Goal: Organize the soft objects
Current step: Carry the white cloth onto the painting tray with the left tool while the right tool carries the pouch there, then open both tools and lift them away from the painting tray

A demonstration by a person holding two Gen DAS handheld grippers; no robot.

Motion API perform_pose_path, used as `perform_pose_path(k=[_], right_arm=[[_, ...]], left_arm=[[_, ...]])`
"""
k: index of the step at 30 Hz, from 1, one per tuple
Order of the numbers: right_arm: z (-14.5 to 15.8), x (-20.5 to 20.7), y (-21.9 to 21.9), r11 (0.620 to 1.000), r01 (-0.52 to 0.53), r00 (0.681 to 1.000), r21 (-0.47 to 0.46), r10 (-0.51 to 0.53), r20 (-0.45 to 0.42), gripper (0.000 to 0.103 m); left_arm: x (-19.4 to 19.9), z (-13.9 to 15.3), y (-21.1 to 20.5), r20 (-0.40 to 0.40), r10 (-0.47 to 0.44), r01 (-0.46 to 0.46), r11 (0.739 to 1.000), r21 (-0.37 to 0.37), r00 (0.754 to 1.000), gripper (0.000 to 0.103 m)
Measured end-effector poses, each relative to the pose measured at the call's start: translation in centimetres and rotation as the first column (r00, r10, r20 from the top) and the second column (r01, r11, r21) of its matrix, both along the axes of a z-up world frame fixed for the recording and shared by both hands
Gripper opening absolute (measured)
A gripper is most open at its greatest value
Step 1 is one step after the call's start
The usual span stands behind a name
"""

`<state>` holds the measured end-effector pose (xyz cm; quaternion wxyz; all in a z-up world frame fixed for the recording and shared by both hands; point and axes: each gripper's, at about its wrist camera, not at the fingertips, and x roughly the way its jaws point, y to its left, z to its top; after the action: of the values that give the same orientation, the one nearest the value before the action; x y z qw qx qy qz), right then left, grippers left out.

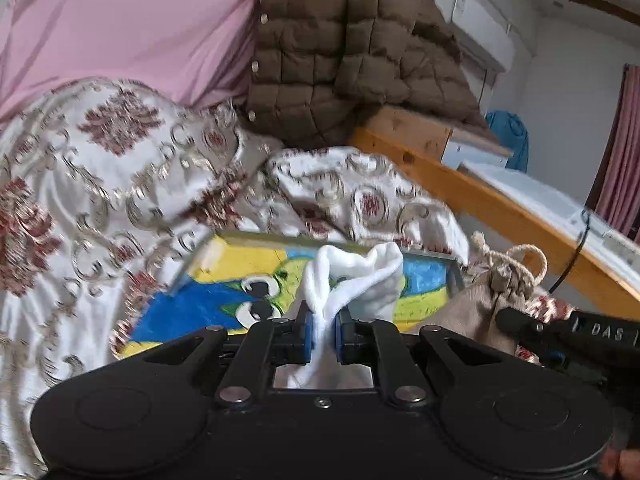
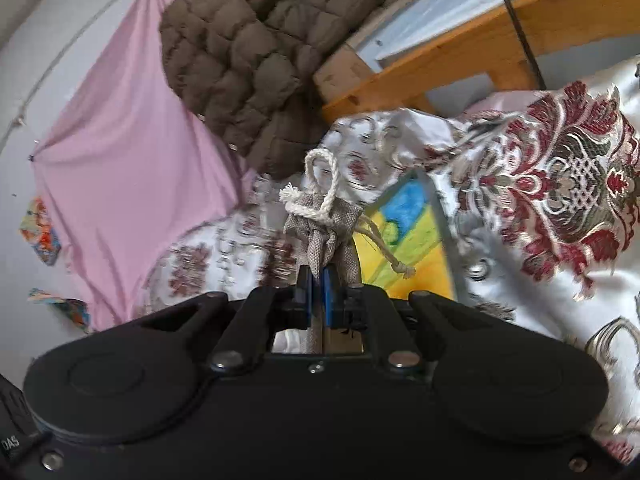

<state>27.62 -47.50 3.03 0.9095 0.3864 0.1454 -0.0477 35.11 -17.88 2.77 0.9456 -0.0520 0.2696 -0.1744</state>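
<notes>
Presently, findings as follows.

Left gripper: jaws closed on a white sock; the cloth is pinched between the blue pads, its free end bunched above them and a tail showing below.

Right gripper: jaws closed on a small linen drawstring pouch, taken below its gathered neck; the cord loops loose above.

Location of items: both are held off the bed, above a patterned bedspread and a painted canvas lying on it. In the left view the pouch hangs just beside the sock, to its right.

Surroundings: brown quilted jacket draped over a wooden frame; pink sheet behind.

Sock, handling: judged very light and limp, with no stiffness; it will sag and swing from any single hold. A pinch across doubled fabric, as now, looks secure; a single edge would likely slip.

Pouch, handling: judged light, coarse weave, good friction. Contents cannot be told. The neck under the cord is the firmest hold; the cord itself could snag.

Risk: trailing cloth may catch on the canvas edge.
</notes>
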Motion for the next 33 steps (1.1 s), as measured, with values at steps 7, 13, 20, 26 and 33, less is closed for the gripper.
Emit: perform_pose_path(k=[7, 13, 20, 26, 33], right_arm=[[-3.1, 2.4, -0.4, 0.992, 0.003, 0.985, -0.127, -0.025, -0.170, 0.001], [-4.6, 3.0, 0.0, 0.992, -0.014, 0.976, -0.124, -0.013, -0.215, 0.002], [-4.8, 2.7, 1.3, 0.978, -0.042, 0.970, -0.203, -0.008, -0.243, 0.014], [-2.2, -0.5, 1.2, 0.973, -0.030, 0.978, -0.228, -0.018, -0.207, 0.032], [1.2, -4.7, 1.6, 0.957, 0.020, 0.988, -0.288, -0.063, -0.142, 0.071]], left_arm=[[1.7, -4.7, -2.9, -0.085, -0.006, 0.010, 0.999, 0.050, 0.996, 0.011], [1.8, -6.3, -5.0, -0.112, -0.022, 0.034, 0.994, 0.108, 0.993, 0.012], [1.0, -6.1, -5.6, -0.127, -0.036, 0.054, 0.988, 0.143, 0.991, 0.024], [-0.7, -4.3, -4.0, -0.119, -0.021, 0.036, 0.991, 0.129, 0.993, 0.052], [-4.0, -2.7, -2.0, -0.104, 0.006, 0.000, 0.998, 0.064, 0.995, 0.069]])
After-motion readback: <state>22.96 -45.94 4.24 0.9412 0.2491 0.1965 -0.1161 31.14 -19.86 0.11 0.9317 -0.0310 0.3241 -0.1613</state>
